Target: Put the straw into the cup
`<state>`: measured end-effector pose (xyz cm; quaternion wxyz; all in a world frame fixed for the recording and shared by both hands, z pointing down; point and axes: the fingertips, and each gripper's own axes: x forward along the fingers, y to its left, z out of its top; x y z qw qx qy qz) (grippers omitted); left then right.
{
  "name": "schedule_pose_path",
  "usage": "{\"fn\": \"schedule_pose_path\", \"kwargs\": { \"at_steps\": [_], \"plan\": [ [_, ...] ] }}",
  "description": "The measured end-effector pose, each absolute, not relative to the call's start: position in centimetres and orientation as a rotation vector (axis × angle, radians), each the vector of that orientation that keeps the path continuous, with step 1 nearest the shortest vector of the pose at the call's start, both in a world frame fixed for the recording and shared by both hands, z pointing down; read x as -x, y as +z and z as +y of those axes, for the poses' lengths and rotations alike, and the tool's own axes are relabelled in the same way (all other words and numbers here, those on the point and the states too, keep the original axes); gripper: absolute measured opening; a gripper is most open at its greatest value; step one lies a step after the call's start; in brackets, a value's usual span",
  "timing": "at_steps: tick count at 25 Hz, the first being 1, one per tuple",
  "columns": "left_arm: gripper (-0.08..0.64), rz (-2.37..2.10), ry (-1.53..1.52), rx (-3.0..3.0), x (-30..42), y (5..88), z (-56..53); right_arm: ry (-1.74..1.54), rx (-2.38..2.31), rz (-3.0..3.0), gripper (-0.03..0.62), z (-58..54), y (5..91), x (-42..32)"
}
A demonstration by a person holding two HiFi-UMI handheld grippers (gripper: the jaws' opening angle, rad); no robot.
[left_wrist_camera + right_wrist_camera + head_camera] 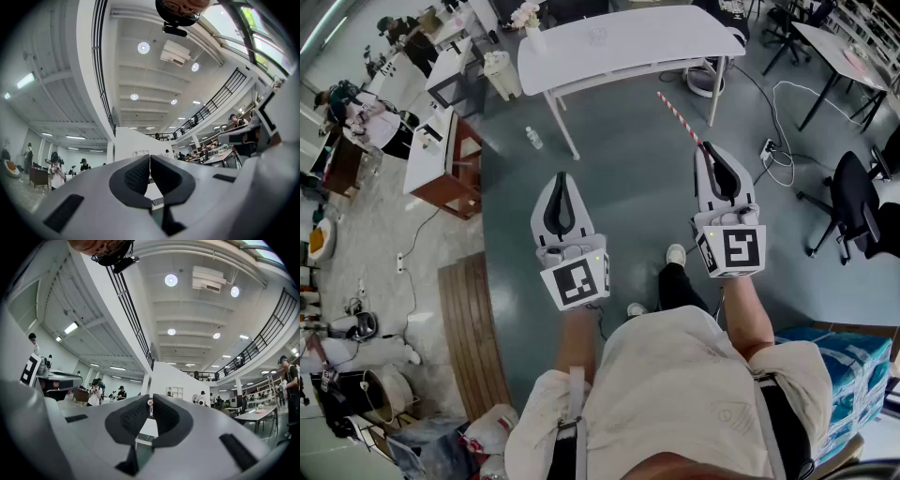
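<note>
A red-and-white striped straw (679, 118) sticks out forward and to the left from the tip of my right gripper (705, 147), which is shut on it. In the right gripper view the straw's end (150, 402) shows pinched between the dark pads. My left gripper (562, 175) is held level beside it, and its pads (140, 174) meet with nothing between them. Both grippers hang above the grey floor, short of a white table (675, 37). A faint clear shape (597, 37) on that table may be the cup; I cannot tell.
A vase of flowers (528, 17) stands at the table's left end. A small bottle (533, 138) lies on the floor in front of it. An office chair (861, 202) and cables (783, 155) are to the right, a wooden desk (442, 157) to the left, and blue boxes (848, 384) near right.
</note>
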<state>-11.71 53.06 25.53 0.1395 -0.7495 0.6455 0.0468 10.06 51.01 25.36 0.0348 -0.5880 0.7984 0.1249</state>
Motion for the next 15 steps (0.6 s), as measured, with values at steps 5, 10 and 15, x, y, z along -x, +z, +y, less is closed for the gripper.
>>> {"fn": "schedule_pose_path", "kwargs": {
  "at_steps": [5, 10, 15],
  "plan": [
    [0.005, 1.861, 0.149, 2.153, 11.7, 25.2, 51.5, 0.387, 1.806, 2.449, 0.023, 49.3, 25.2, -10.2],
    [0.005, 1.880, 0.132, 2.164, 12.1, 25.7, 49.4, 0.370, 1.796, 2.462, 0.023, 47.2, 25.7, -9.7],
    [0.006, 1.893, 0.108, 2.166, 11.6, 26.3, 46.1, 0.292, 1.794, 2.446, 0.023, 43.2, 26.9, -10.5]
  ]
}}
